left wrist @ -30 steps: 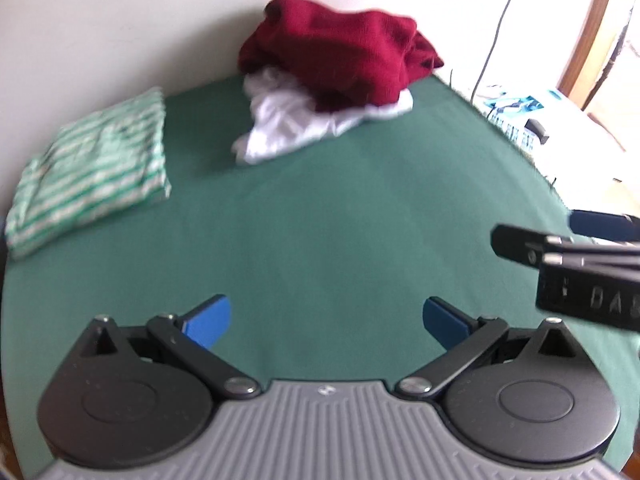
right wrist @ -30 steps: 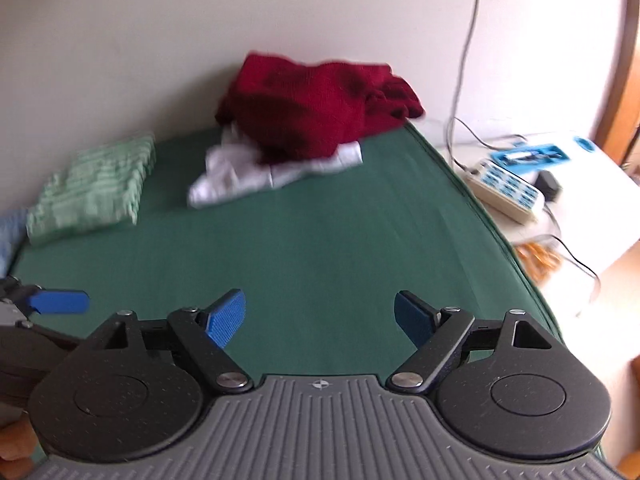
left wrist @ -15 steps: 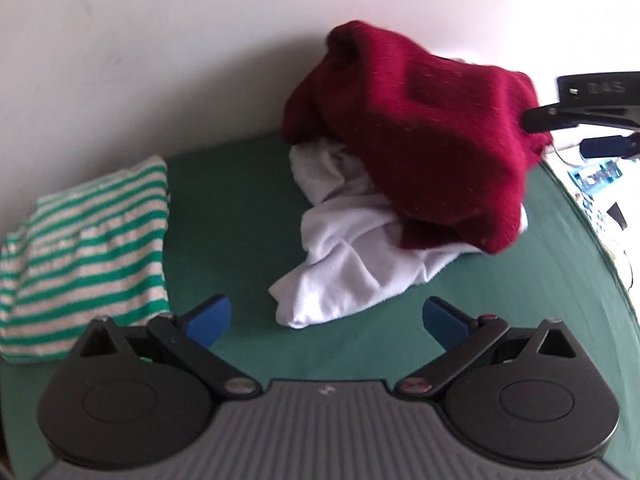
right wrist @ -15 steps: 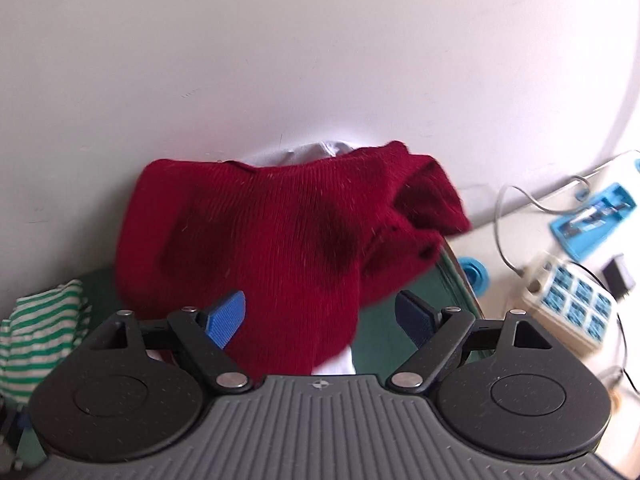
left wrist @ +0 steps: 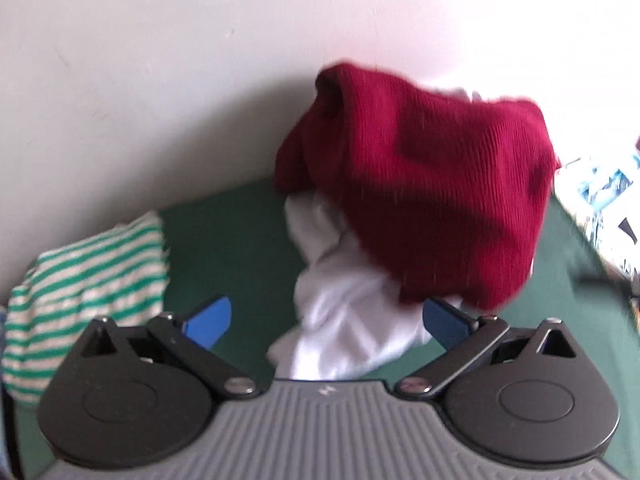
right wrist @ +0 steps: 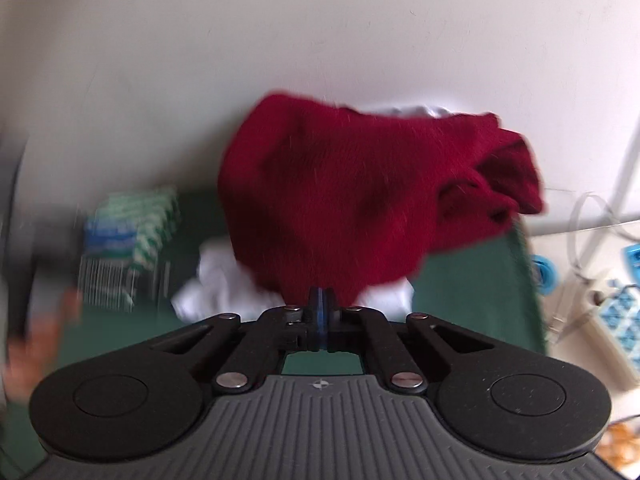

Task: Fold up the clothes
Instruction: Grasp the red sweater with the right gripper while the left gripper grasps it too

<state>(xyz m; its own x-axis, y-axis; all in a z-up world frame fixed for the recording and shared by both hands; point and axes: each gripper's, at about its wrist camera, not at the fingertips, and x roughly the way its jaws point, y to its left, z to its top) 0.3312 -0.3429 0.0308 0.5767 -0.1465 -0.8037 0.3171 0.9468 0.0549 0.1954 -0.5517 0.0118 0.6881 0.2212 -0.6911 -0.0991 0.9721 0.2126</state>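
Picking the next garment from the heap is the step judged in hand. The right gripper point(right wrist: 319, 296) is seen fully closed, pads together at the lower hem of the red sweater point(right wrist: 340, 208); whether knit is pinched cannot be told. The left gripper point(left wrist: 326, 320) is held wide open, empty, over the white garment point(left wrist: 344, 320). A lift clear onto the green table point(left wrist: 232, 236) is called for next.
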